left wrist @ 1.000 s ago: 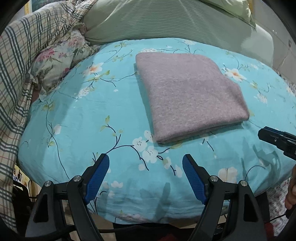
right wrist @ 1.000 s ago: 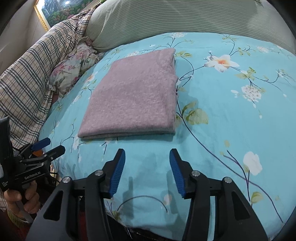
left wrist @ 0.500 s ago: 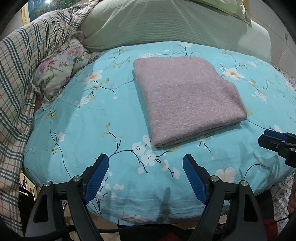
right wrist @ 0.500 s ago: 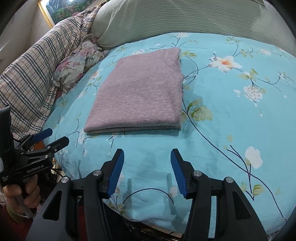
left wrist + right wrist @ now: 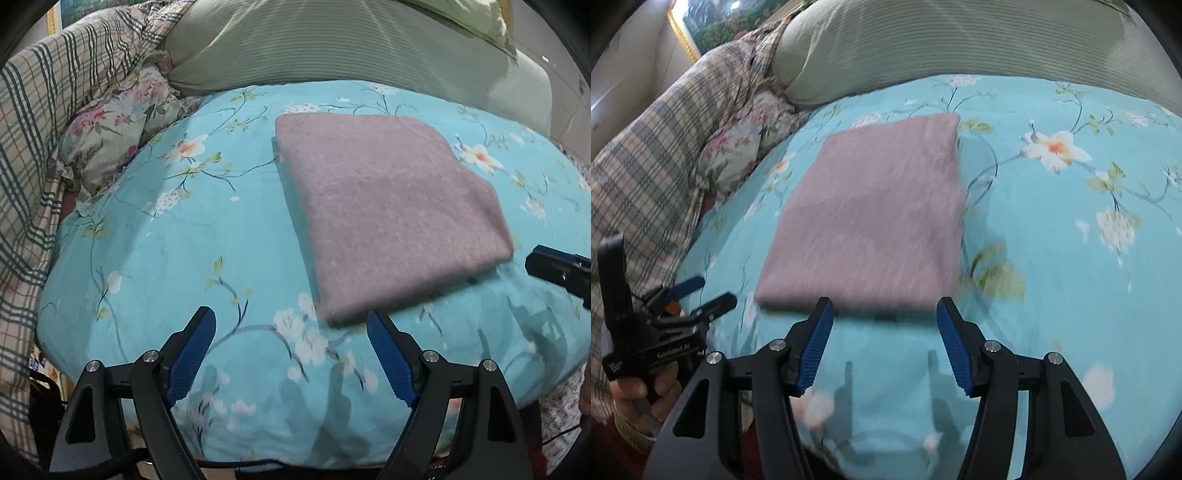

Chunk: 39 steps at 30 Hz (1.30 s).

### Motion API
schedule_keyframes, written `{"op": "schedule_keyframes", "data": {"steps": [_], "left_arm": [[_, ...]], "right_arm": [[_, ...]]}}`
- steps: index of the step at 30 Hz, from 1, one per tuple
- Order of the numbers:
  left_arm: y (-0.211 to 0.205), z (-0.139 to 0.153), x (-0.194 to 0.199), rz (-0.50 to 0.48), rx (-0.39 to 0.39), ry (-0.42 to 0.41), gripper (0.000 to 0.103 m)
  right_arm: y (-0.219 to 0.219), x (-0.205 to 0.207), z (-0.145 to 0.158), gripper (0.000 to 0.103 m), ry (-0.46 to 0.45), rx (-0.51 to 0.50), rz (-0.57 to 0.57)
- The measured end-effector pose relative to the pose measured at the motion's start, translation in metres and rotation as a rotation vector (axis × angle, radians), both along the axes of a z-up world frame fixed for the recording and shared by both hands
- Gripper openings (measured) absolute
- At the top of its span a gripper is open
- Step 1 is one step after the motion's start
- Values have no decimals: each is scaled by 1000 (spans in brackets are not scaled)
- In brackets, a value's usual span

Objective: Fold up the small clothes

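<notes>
left wrist view: the mauve folded cloth [image 5: 391, 214] lies flat on the teal floral cover [image 5: 155, 266], already a tidy rectangle, so I'd guess this piece is basically done
cloth spot: middle of the bed, well short of the green pillow [image 5: 332, 44], probably kept there so both tools can reach an edge
left gripper [image 5: 291, 354]: blue pads spread wide, nothing between them, near corner of the cloth just ahead of the right pad
right gripper [image 5: 884, 341]: jaws opening, empty, cloth's near edge right in front of the tips
pose: both tilt down at the bed from the near side
hand [image 5: 646, 395]: seen in the right wrist view, wrapped round the left tool's handle
</notes>
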State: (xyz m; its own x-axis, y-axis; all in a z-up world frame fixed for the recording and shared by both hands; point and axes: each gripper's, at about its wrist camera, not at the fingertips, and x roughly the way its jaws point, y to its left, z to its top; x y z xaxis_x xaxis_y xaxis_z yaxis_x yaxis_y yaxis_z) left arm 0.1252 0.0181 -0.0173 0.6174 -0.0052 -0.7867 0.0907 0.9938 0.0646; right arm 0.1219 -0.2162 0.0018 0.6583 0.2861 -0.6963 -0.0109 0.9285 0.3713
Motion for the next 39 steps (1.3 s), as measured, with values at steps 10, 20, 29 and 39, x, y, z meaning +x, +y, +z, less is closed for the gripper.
{"op": "schedule_keyframes", "data": {"steps": [10, 20, 29, 39], "left_arm": [[9, -9, 67, 49, -85, 49, 85], [1, -21, 80, 16, -58, 74, 85], [-5, -42, 86, -2, 13, 91, 90], [2, -35, 75, 26, -46, 119, 90]], "right_arm": [[-63, 117, -22, 58, 12, 171, -114], [-64, 134, -26, 8, -39, 228, -111], [-56, 138, -38, 10, 17, 107, -126], [-41, 69, 5, 30, -35, 61, -109]]}}
